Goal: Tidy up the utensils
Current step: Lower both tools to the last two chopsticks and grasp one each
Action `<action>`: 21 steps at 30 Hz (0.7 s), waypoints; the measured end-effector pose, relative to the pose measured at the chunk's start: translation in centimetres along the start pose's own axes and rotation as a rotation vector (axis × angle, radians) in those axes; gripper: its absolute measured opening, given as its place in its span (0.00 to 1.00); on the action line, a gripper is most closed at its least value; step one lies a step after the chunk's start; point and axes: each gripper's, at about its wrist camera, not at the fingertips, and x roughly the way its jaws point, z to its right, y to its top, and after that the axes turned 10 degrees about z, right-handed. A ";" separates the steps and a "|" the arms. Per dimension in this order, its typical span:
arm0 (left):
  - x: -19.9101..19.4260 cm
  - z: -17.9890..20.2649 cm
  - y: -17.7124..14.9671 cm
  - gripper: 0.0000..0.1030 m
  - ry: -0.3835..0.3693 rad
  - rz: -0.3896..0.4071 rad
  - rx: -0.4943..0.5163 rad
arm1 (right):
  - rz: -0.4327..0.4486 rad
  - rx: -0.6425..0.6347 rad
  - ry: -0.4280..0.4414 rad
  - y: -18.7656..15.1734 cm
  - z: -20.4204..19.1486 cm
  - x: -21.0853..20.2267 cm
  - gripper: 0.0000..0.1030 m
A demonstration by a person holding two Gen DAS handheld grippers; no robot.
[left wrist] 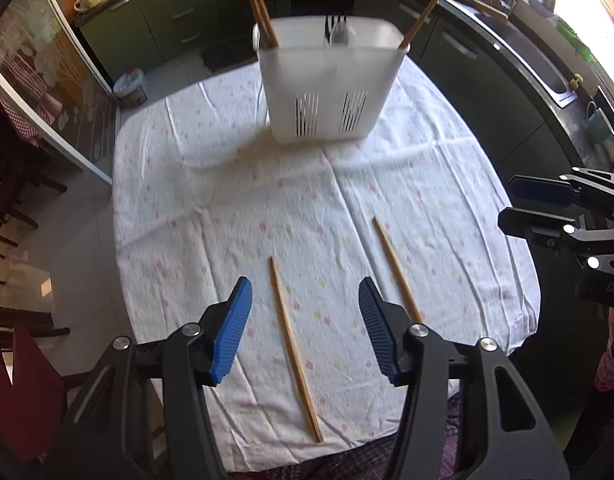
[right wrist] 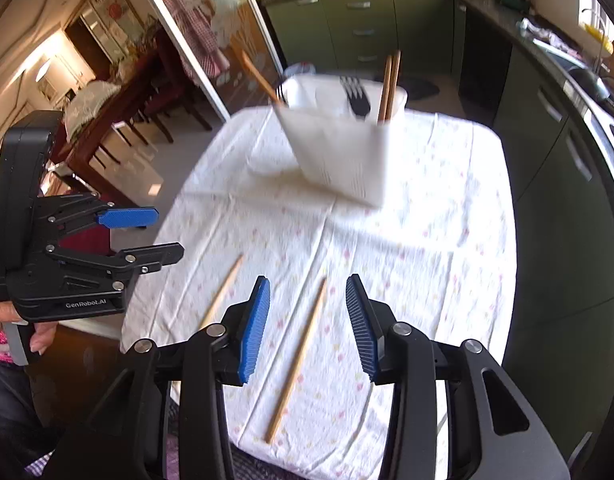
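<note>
Two loose wooden chopsticks lie on the white flowered tablecloth (left wrist: 227, 200). The left chopstick (left wrist: 295, 348) lies under the gap of my left gripper (left wrist: 305, 320), which is open and holds nothing. To its right lies the other chopstick (left wrist: 395, 268). In the right wrist view that chopstick (right wrist: 299, 356) lies under the gap of my open, bare right gripper (right wrist: 307, 312), with the first chopstick (right wrist: 223, 292) off to the left. A white slotted utensil caddy (left wrist: 323, 92) at the far end of the table holds chopsticks (left wrist: 261, 12) and a black fork (right wrist: 357, 100). Each gripper shows in the other's view: right gripper (left wrist: 509, 202), left gripper (right wrist: 167, 232).
The table's near edge (left wrist: 347, 452) lies just under the grippers. Dark green kitchen cabinets (left wrist: 167, 12) run behind and along the right, with a counter and sink (left wrist: 547, 68). Dark wooden chairs (left wrist: 11, 216) and a glass door (left wrist: 47, 80) stand to the left. A hand (right wrist: 39, 336) grips the left gripper's handle.
</note>
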 end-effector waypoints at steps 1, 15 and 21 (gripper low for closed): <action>1.3 -0.3 -1.2 0.52 -0.004 -0.054 -0.009 | -0.046 0.000 -0.004 -1.0 0.0 1.2 0.39; 10.3 -2.6 -5.7 0.26 0.062 -0.302 -0.059 | -0.231 -0.007 -0.020 -2.7 -1.2 8.1 0.39; 11.9 -2.8 -5.4 0.24 0.071 -0.331 -0.067 | -0.242 -0.014 -0.023 -2.1 -1.1 8.6 0.39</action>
